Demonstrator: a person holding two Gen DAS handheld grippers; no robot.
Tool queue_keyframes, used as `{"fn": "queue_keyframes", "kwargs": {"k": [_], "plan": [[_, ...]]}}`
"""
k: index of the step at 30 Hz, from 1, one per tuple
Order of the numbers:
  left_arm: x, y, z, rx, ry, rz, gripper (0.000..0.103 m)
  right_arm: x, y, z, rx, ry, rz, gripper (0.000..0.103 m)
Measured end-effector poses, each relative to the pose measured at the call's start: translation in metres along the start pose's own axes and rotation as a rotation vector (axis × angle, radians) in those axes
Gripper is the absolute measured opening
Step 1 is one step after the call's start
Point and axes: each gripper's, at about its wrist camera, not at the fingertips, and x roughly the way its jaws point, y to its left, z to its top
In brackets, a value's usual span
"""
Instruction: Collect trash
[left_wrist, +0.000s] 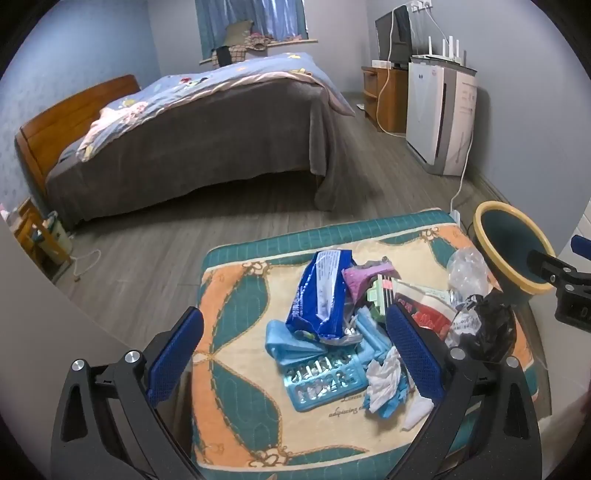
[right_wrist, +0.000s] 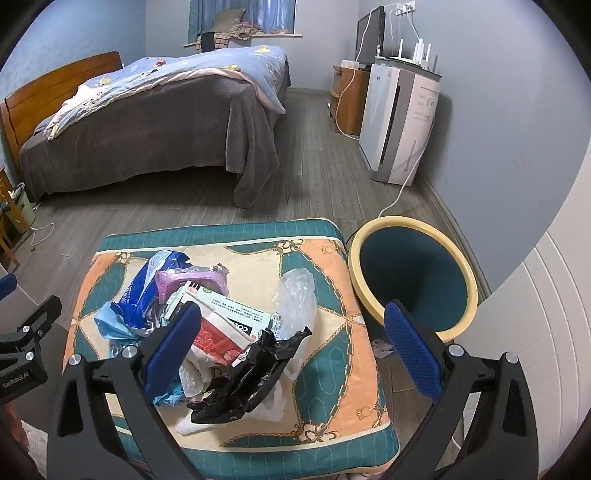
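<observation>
- Trash (right_wrist: 229, 332) lies heaped mid-frame on the cushion (right_wrist: 332, 369); bin (right_wrist: 413, 280) stands right.
- Both hand-held grippers, left (left_wrist: 295, 354) and right (right_wrist: 291, 347), gape released, empty.
- Pinch the black bag (right_wrist: 251, 373) first, lifting clear.

You had the trash heaped on the cushion (right_wrist: 325, 373) before you: the snack bag (left_wrist: 325, 291) at the left of the pile, the blister tray (left_wrist: 321, 380) nearest you, the crumpled bag (right_wrist: 247, 380) at the right. The bin (right_wrist: 413, 284) stood just right of the cushion, the bed (right_wrist: 147, 122) behind it on the floor (left_wrist: 155, 243).
</observation>
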Motion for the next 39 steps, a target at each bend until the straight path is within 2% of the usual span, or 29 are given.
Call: {"fn": "queue_keyframes", "kwargs": {"k": [39], "plan": [[0.0005, 0.0008, 0.0021, 0.003, 0.004, -0.002, 0.098, 0.0012, -0.0019, 0.0004, 0.001, 0.004, -0.001, 0.097]]}}
